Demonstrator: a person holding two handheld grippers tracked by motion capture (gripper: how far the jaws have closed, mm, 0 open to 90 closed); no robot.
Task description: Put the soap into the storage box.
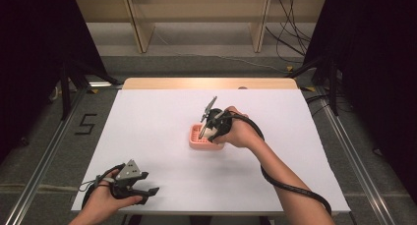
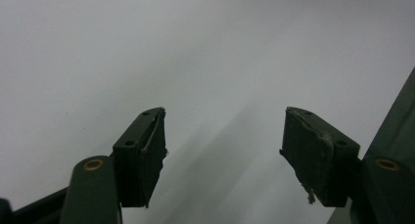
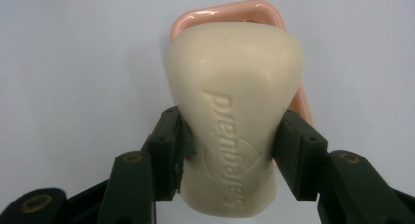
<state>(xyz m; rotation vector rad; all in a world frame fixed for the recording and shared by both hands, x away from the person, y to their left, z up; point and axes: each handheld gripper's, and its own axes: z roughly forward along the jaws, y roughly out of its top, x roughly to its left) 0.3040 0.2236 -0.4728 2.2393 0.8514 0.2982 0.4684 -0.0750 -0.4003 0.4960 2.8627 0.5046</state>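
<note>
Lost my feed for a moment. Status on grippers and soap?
Right gripper shut on soap bar, over pink soap dish. Left gripper open, empty, above table. Nothing in the way.

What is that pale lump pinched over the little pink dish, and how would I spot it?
On the white table, find the pink dish near its middle. The soap bar is clamped by the right gripper just above it: cream-coloured, rounded, a brand name pressed into its face.
</note>
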